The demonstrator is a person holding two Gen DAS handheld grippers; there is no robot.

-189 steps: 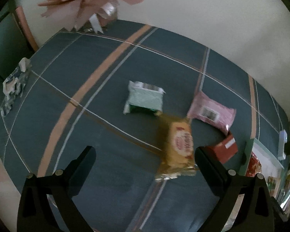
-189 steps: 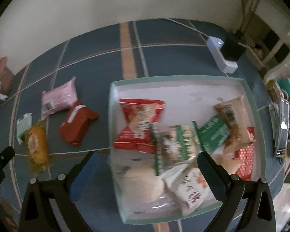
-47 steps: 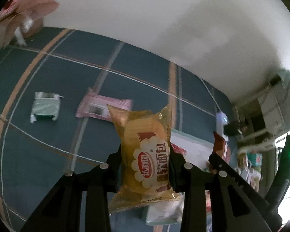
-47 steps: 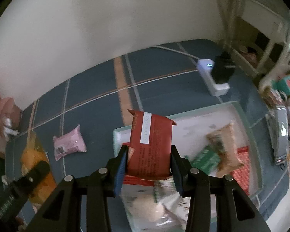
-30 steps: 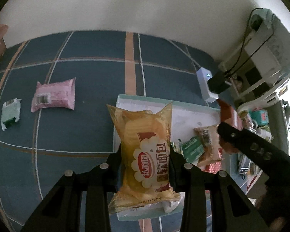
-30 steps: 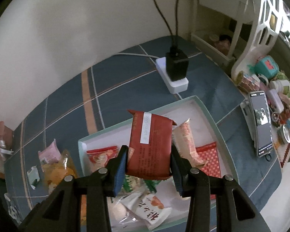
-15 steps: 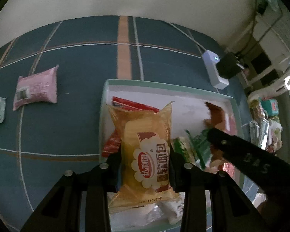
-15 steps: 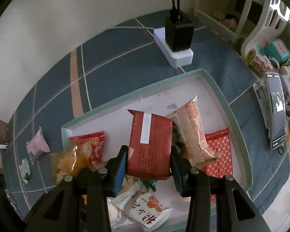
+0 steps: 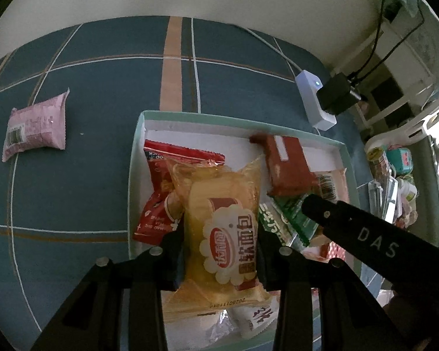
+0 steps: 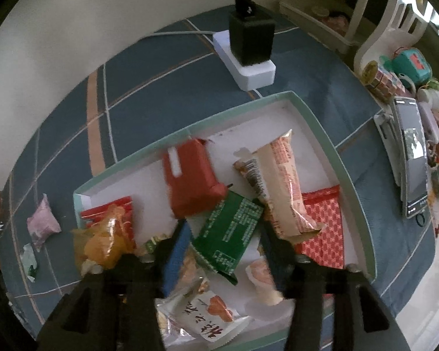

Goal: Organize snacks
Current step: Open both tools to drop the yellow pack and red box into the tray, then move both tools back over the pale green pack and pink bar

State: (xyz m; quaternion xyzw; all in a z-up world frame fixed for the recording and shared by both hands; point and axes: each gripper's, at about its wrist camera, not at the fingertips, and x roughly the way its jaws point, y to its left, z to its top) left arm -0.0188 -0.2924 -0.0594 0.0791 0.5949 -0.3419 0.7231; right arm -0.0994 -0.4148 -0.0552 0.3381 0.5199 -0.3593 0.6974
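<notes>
My left gripper [image 9: 219, 248] holds a yellow bread packet [image 9: 222, 219] upright just above the teal-rimmed white tray [image 9: 134, 175]; its jaws are beginning to open, but both pads still press the packet. My right gripper [image 10: 224, 248] hangs over the tray [image 10: 322, 134] with its jaws opening and nothing pressed between them. A blurred dark red packet [image 10: 190, 181] lies loose in the tray's far part, beyond the right fingertips. It also shows in the left wrist view as the red packet [image 9: 286, 166]. A green packet [image 10: 228, 231] lies in the tray under the right gripper.
Several other snack packets fill the tray. A pink packet [image 9: 35, 128] lies on the blue plaid cloth to the left. A white power strip with a black adapter [image 10: 248, 55] sits behind the tray. A phone [image 10: 412, 158] and small clutter crowd the right edge.
Both grippers sank lower over the tray. The right jaws widened and the red packet left them, dropping into the tray. The yellow packet stays in the left jaws.
</notes>
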